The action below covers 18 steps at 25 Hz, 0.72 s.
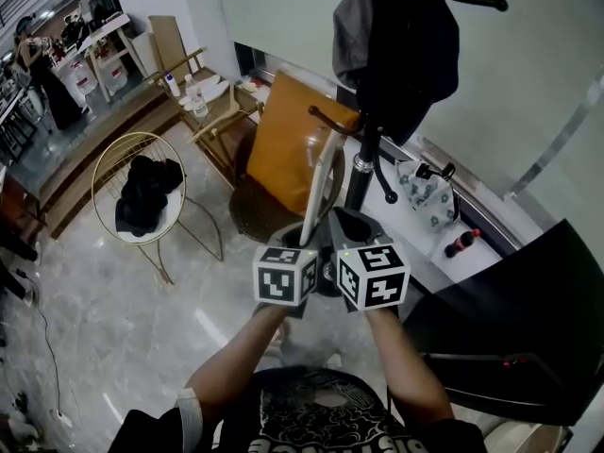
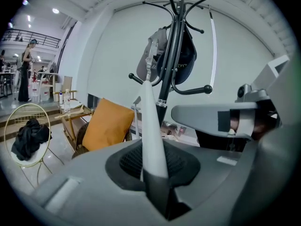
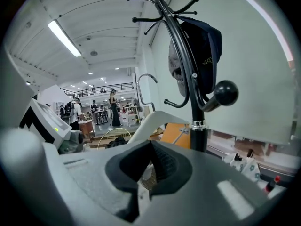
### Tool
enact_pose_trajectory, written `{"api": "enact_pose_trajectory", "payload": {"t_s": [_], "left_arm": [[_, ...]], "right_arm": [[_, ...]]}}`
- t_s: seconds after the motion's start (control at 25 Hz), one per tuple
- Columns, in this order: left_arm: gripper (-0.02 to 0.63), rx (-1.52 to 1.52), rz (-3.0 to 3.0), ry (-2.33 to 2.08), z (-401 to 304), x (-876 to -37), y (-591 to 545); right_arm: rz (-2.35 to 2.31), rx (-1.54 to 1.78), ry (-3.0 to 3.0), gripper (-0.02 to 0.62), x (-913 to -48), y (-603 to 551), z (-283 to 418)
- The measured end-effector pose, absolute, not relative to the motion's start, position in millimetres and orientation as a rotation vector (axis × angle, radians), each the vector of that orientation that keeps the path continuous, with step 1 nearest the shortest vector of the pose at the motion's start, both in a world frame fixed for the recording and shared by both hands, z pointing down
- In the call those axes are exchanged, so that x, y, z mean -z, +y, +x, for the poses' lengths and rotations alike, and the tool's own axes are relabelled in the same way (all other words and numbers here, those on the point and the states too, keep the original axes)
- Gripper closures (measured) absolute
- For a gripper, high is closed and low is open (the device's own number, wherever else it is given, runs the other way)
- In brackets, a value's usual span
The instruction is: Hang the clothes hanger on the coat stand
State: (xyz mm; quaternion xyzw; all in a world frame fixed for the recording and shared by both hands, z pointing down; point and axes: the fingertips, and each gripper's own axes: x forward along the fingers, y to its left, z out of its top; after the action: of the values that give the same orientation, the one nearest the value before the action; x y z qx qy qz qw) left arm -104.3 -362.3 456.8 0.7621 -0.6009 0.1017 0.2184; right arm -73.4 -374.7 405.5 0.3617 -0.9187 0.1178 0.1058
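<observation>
White plastic clothes hanger (image 2: 149,121) stands nearly upright, its lower arm clenched in the jaws of the left gripper (image 2: 153,175). The right gripper (image 3: 150,147), just beside it, has its jaws pressed together on nothing. The hanger's hook hangs free near the black metal coat stand (image 2: 169,69). Beyond, a dark cap (image 3: 202,46) hangs on the stand, and an orange cushion (image 1: 288,144) leans on a chair.

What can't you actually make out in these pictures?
- Coat stand foot: head view, hidden behind the right tool.
- Hanger lower end: left gripper view, buried between the left tool's pads.
- Print on the dark cap: right gripper view, too small to read.
- Black heap on the round chair: head view, too dark to identify.
</observation>
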Motion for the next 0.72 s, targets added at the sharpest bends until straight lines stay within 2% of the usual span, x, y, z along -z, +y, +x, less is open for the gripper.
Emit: {"api": "enact_pose_trajectory", "payload": {"t_s": [0.72], "left_arm": [[0.537, -0.332, 2.245, -1.473, -128, -464, -407]], "right_arm": [[1.285, -0.346, -2.593, 0.595, -405, -411, -102]]}}
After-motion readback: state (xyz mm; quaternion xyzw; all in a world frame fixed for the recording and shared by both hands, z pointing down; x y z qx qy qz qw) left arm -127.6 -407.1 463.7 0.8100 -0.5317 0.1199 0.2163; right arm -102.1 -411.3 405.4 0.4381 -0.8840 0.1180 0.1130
